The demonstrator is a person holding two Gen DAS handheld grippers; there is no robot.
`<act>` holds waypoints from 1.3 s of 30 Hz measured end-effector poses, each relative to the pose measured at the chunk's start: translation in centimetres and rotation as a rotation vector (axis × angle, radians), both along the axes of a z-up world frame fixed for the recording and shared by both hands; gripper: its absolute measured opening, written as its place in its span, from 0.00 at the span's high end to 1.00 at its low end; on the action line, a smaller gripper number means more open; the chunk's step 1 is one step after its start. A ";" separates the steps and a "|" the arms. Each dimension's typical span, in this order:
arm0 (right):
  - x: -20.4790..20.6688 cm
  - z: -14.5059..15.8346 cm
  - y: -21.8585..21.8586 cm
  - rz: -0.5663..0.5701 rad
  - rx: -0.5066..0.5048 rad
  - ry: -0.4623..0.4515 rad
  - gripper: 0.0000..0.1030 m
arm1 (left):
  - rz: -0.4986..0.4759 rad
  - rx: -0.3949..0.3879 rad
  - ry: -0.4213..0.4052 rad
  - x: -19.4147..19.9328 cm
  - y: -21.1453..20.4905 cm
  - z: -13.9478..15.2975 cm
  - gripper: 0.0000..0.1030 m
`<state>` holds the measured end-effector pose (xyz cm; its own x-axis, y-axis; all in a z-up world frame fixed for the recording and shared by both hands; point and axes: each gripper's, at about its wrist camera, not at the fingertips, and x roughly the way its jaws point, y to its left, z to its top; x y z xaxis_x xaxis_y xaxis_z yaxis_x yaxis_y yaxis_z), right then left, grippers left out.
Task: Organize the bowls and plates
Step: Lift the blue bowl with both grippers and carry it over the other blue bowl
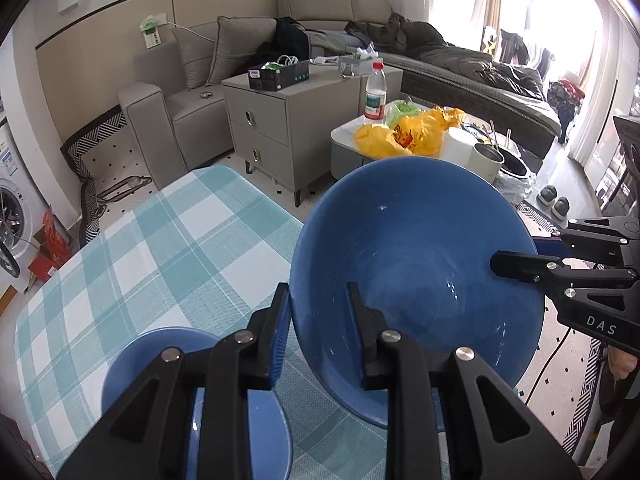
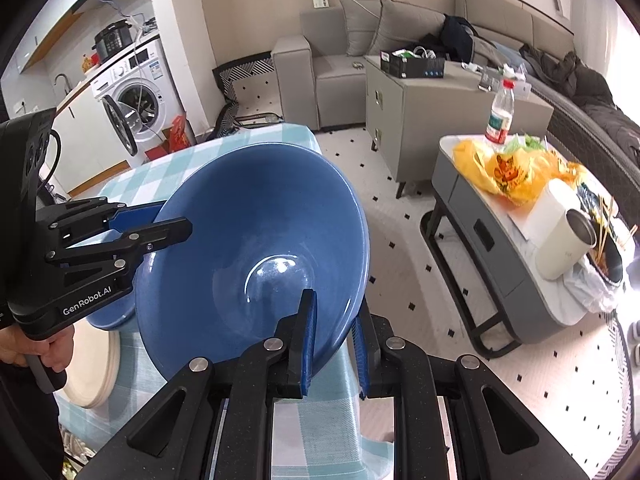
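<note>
A checked teal-and-white woven tablecloth lies below both grippers. Above it a wide, glossy blue bowl, conical and smooth, is held tilted: the left gripper pinches its near rim, one finger inside and one outside, and the right gripper clamps the opposite rim likewise. A smaller blue bowl sits under the left gripper. Gripper bodies read "DAS" and "GenRobot.AI".

surface: covered by a teal-and-white checked cloth
near left: small blue bowl resting on it
right view: cream plate lying on it
</note>
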<state>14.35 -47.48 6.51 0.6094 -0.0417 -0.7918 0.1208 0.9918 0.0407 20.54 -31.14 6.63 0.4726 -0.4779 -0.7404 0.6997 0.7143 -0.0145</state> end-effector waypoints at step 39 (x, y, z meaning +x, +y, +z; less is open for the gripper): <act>6.4 2.0 17.4 0.315 0.007 -0.030 0.83 | 0.351 -0.014 -0.073 -0.4 17.4 1.4 0.76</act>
